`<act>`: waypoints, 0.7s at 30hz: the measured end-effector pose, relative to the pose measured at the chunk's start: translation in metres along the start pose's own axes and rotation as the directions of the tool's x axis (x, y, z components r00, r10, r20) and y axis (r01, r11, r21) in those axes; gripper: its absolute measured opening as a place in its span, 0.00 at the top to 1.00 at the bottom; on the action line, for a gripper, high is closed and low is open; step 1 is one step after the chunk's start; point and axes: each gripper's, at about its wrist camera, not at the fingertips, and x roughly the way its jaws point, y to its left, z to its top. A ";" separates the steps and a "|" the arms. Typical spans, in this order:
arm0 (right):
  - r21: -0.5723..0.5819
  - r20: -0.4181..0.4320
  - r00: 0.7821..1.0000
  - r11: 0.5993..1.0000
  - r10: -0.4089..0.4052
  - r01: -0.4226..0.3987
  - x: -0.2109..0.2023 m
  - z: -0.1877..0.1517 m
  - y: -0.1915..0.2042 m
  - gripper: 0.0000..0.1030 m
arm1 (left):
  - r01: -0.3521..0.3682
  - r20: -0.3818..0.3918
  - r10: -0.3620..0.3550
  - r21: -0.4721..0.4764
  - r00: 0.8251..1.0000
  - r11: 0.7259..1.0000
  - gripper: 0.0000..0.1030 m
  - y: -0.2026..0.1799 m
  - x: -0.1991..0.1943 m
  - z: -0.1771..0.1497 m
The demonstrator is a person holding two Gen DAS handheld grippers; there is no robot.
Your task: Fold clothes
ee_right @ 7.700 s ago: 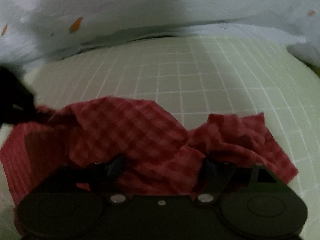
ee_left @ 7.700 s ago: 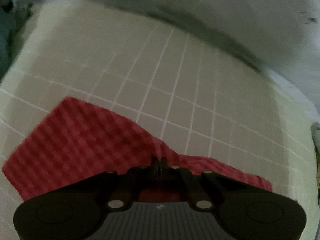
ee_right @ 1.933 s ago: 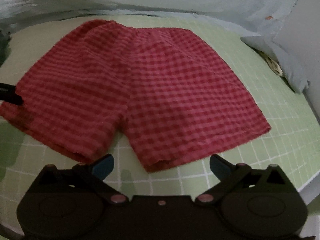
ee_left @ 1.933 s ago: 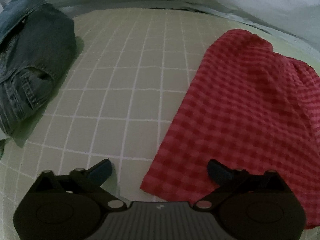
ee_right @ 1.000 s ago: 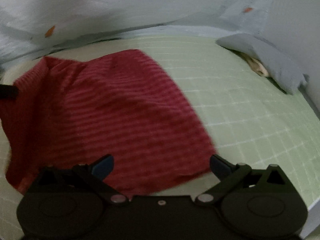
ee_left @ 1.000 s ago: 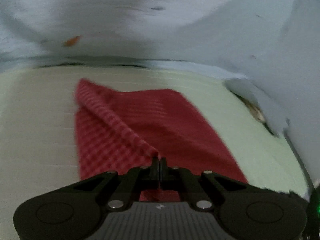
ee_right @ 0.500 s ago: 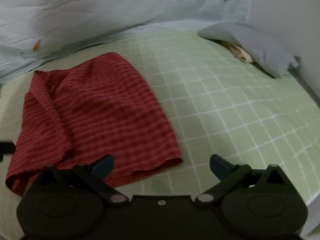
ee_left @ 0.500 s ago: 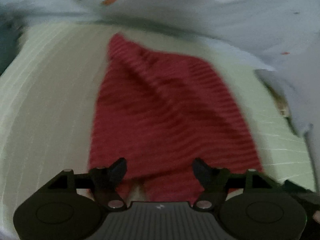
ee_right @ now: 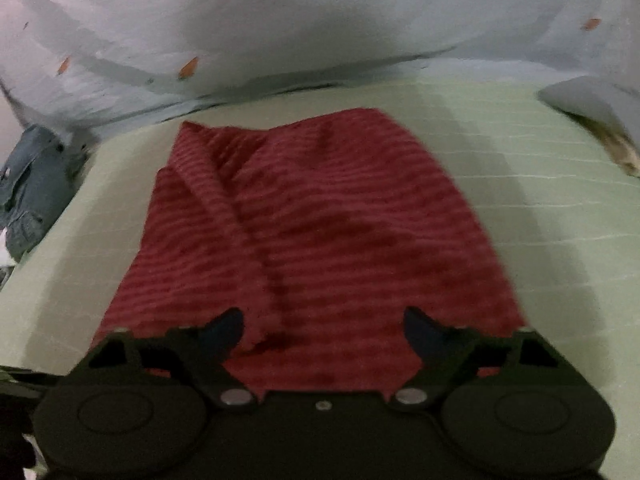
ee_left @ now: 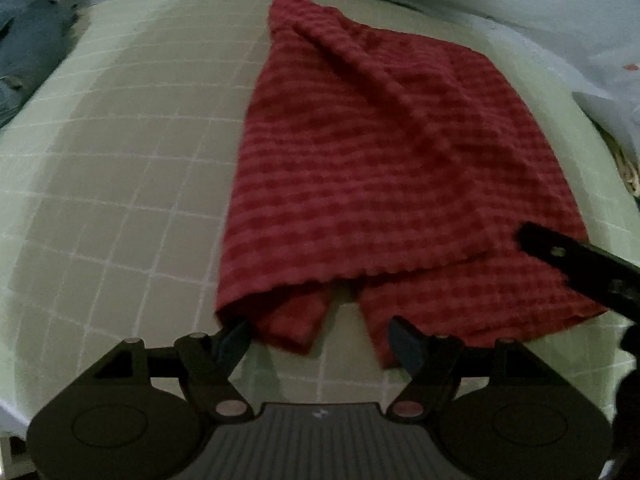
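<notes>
The red checked shorts (ee_left: 384, 168) lie folded in half lengthwise on the green grid mat (ee_left: 120, 184), one leg over the other, hems toward me. My left gripper (ee_left: 320, 338) is open and empty, just in front of the hem. My right gripper (ee_right: 324, 328) is open and empty, hovering over the near hem of the shorts (ee_right: 312, 232). A finger of the right gripper (ee_left: 576, 264) shows at the right edge of the left wrist view, over the shorts' right side.
Blue jeans (ee_right: 32, 184) lie at the mat's far left, also in the left wrist view (ee_left: 28, 44). A light blue sheet (ee_right: 320, 32) drapes behind the mat. A grey pillow (ee_right: 592, 108) lies at the far right.
The left gripper carried one leg over the other and let go; its jaws now stand open. The right gripper, open throughout, has moved left over the shorts' near hem.
</notes>
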 end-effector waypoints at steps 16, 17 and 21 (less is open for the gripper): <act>-0.048 -0.015 0.991 0.990 0.134 -0.135 0.026 -0.007 0.017 0.98 | -0.115 0.032 0.112 0.092 0.993 0.989 0.17 -0.005 0.016 -0.007; -0.040 0.006 0.991 0.990 0.136 -0.136 0.019 -0.006 0.014 0.98 | -0.117 0.031 0.114 0.096 0.993 0.988 0.17 -0.006 0.016 -0.008; -0.023 0.059 0.992 0.993 0.115 -0.114 -0.004 -0.007 0.005 0.98 | -0.131 0.025 0.129 0.083 0.991 0.988 0.10 -0.005 0.016 -0.010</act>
